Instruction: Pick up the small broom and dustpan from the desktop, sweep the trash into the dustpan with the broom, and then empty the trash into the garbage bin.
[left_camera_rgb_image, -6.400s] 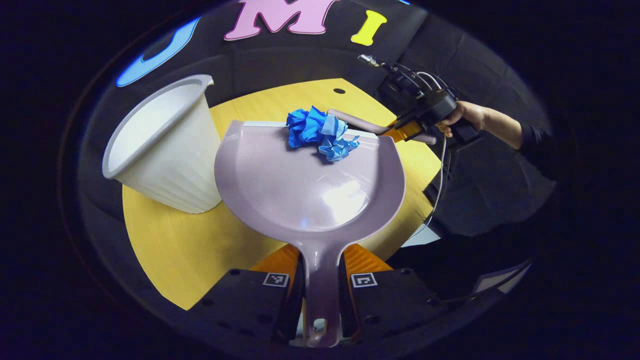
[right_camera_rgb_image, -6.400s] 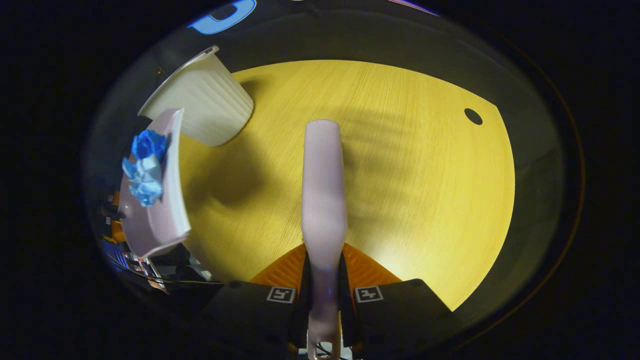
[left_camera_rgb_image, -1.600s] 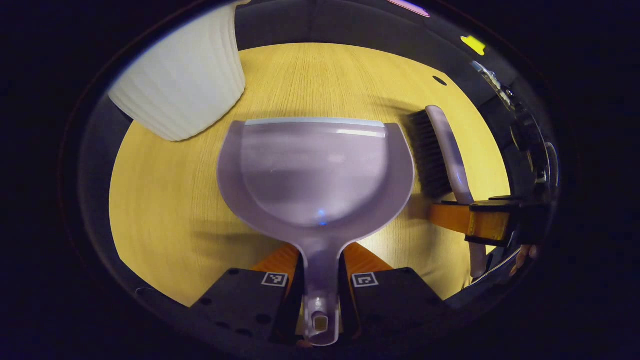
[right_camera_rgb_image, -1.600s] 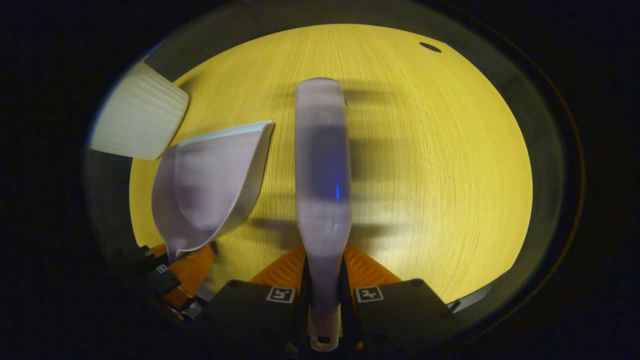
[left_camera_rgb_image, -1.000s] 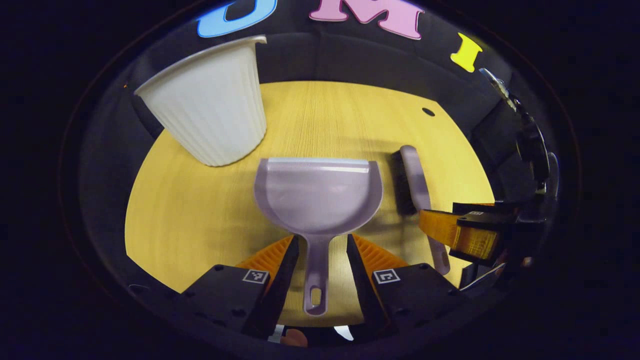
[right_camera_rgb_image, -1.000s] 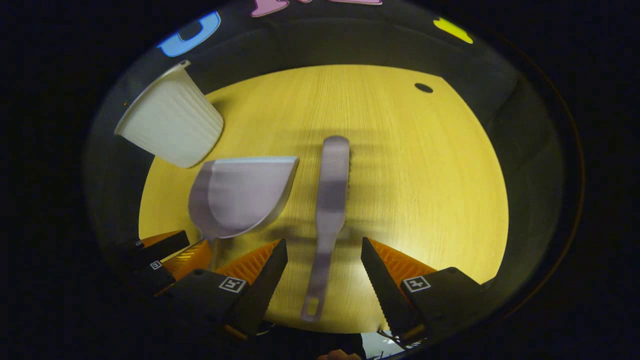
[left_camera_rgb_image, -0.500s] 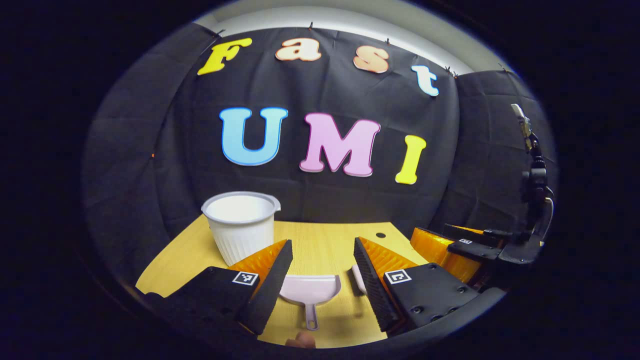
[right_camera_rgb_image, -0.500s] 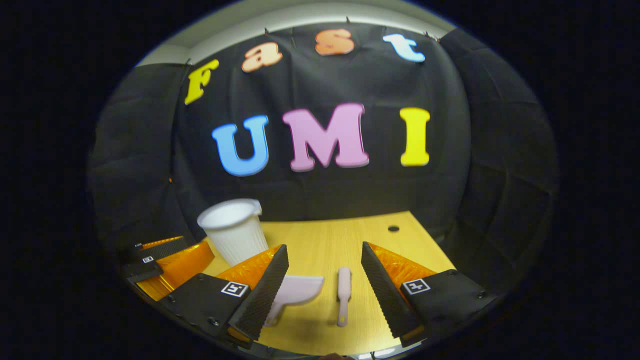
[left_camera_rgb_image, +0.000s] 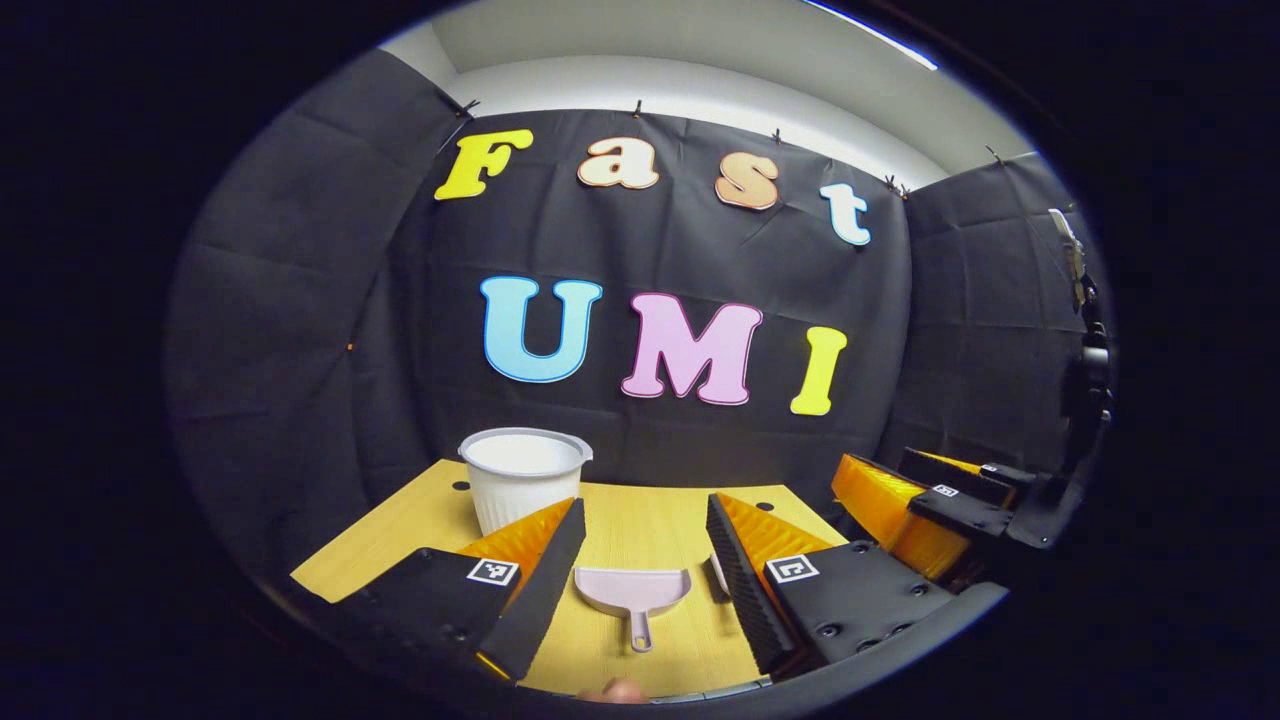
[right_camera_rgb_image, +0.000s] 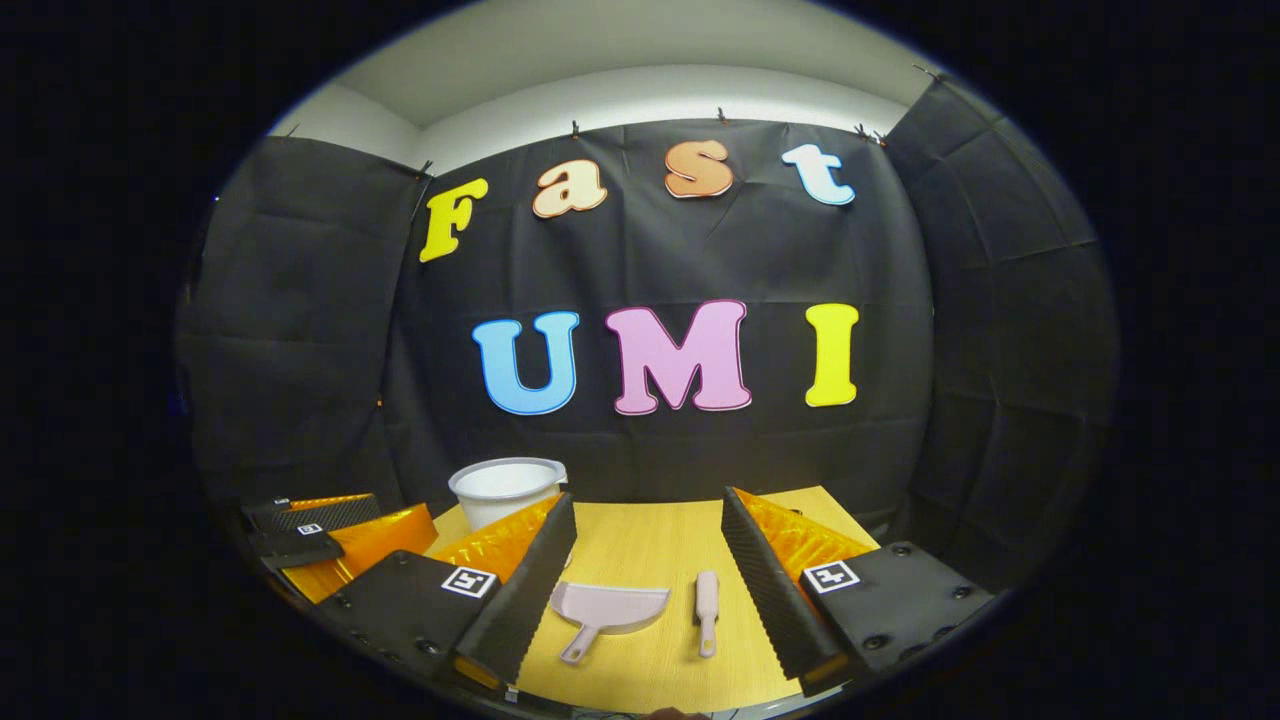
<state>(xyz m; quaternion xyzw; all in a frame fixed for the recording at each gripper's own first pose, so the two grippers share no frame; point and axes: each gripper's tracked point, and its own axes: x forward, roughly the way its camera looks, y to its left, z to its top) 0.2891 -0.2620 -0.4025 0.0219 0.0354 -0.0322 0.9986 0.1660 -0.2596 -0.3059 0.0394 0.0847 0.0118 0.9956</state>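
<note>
In the left gripper view, the left tool stood wide open at the bottom of the frame, its 2 fingers spread apart and holding nothing. Between them, low in the centre, the lilac dustpan lay flat on the yellow wooden counter, handle pointing toward the camera, touching neither finger. Just right of the pan a sliver of the small broom showed, mostly hidden behind the right-hand finger. The white ribbed garbage bin stood upright on the counter behind the pan, at lower centre-left, partly covered by the left-hand finger. At the lower right edge of that frame the right tool was seen from the side, raised off the counter. In the right gripper view, the right tool was likewise wide open and empty at the bottom of the frame. The dustpan and the broom lay side by side on the counter between its fingers, apart from each other, pan to the left. The bin stood behind them at lower centre-left. The left tool appeared at the lower left edge, its fingers open.
</note>
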